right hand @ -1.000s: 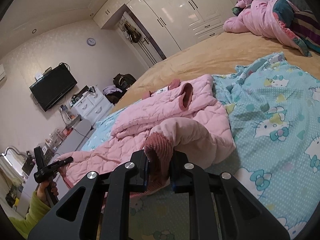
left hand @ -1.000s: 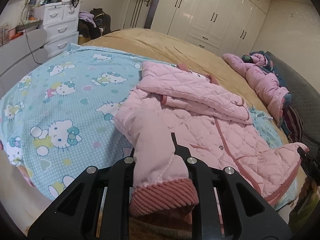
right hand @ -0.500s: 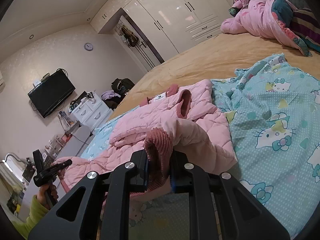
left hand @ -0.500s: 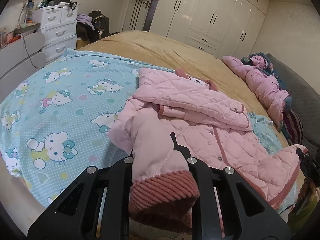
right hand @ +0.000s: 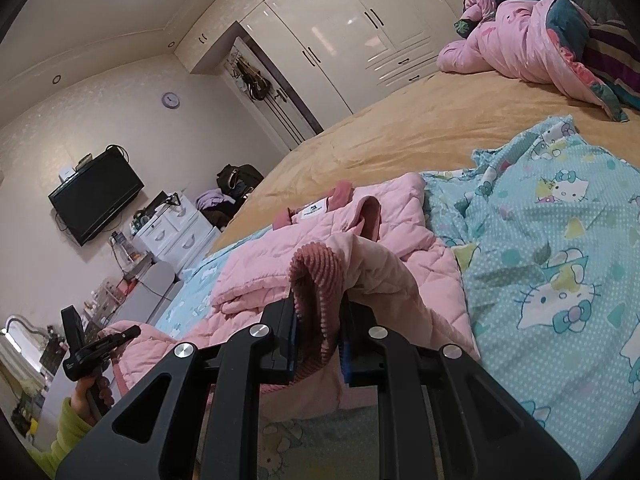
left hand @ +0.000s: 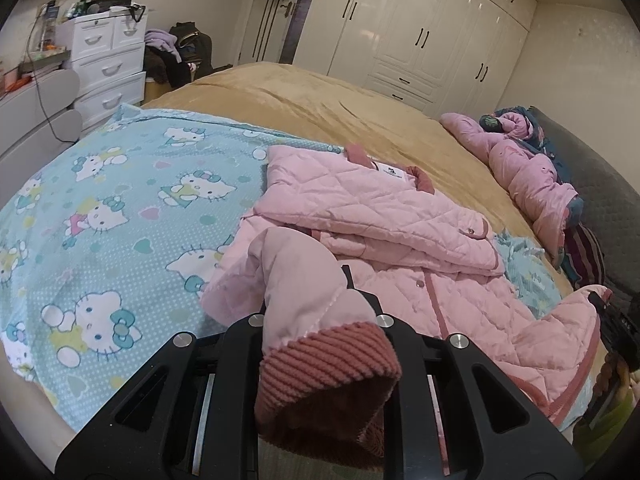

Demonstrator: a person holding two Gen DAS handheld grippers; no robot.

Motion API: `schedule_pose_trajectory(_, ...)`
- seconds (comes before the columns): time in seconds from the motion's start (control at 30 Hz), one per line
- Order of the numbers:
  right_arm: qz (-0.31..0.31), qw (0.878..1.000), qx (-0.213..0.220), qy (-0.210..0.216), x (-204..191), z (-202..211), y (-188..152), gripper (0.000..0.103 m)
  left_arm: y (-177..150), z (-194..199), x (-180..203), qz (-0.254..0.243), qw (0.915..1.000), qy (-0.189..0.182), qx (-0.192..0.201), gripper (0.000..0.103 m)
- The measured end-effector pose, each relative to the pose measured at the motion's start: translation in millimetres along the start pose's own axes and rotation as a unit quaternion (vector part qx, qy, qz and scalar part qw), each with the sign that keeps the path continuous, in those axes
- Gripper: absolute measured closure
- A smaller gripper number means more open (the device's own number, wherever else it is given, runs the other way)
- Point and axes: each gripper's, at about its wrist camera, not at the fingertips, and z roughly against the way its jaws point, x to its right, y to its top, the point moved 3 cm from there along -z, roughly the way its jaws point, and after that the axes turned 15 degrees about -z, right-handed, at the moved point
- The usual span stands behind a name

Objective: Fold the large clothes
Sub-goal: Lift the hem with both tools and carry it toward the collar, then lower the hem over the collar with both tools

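A pink quilted coat [left hand: 400, 216] lies open on a blue cartoon-cat sheet [left hand: 100, 200] on the bed. My left gripper [left hand: 320, 312] is shut on the ribbed dark-pink cuff [left hand: 328, 356] of one sleeve, which arches up from the coat and hides the fingertips. My right gripper [right hand: 318, 312] is shut on the other sleeve's cuff [right hand: 316, 268], held above the coat [right hand: 280, 264]. In the right wrist view the left gripper [right hand: 92, 348] shows at the far left, held by a hand in a green sleeve [right hand: 68, 424]. The right gripper [left hand: 616, 324] peeks in at the left wrist view's right edge.
The sheet [right hand: 560, 240] covers part of a tan bedspread [left hand: 320, 100]. A bundled pink and dark quilt [left hand: 532, 176] lies by the grey headboard [left hand: 592, 184]. White wardrobes [left hand: 420, 40] stand beyond the bed, white drawers [left hand: 104, 64] and a wall TV [right hand: 96, 196] to the side.
Both grippers have carried their cuffs a little forward over the bed toward the coat's body. The sleeves bend and bunch more. Both grips stay shut.
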Motion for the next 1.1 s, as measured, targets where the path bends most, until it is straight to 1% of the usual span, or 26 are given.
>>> schedule_pose_trajectory(0.23,-0.003,1.0,0.003,-0.007,-2,-14,10,0.089,12,-10,2,-0.004,1.0,-0.005,0.002,0.093)
schedule_pose_trajectory(0.47,-0.006,1.0,0.012,-0.013,-4,-20,19,0.089,18,-12,-3,0.0,0.9999,-0.008,0.006,0.093)
schedule_pose_trajectory(0.8,0.001,0.999,0.036,0.001,-15,-10,30,0.089,26,-3,-9,0.012,0.9997,-0.01,0.019,0.093)
schedule_pose_trajectory(1.1,0.02,0.997,0.075,0.025,-39,7,56,0.089,58,16,-9,0.008,0.9985,-0.008,0.054,0.093)
